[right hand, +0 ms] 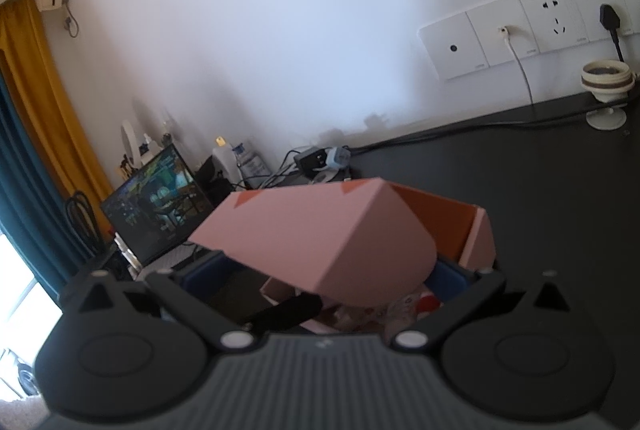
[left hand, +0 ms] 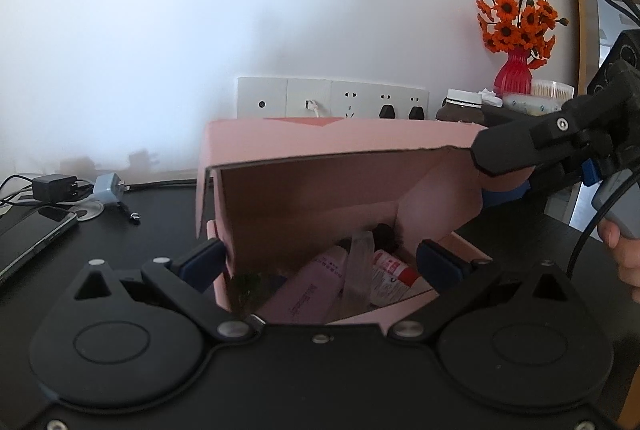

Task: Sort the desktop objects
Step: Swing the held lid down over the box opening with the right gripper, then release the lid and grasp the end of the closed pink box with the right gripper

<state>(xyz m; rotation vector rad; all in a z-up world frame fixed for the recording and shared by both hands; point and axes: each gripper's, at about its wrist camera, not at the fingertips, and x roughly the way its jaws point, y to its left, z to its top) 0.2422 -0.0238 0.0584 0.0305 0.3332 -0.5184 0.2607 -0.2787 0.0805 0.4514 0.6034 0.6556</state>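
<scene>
A pink box [left hand: 304,206] sits on the dark tabletop [left hand: 132,230], already loaded with a pale pink bottle [left hand: 310,290], a red-and-white tube [left hand: 394,272] and other small items, so the sorting looks largely done and the lid [left hand: 340,142] is probably being closed.

The left gripper [left hand: 320,262] is low and level at the box's near end, its jaws apart with 1 blue pad by each side wall, seemingly to steady the box; whether the pads press on the card I cannot tell.

The right gripper [left hand: 504,166] reaches in from the right, angled down, its jaws clamped on the lid's free edge so the half-raised flap stays controlled. A hand [left hand: 624,254] holds its handle.

A phone [left hand: 32,238] and chargers [left hand: 76,190] lie apart on the left.
</scene>
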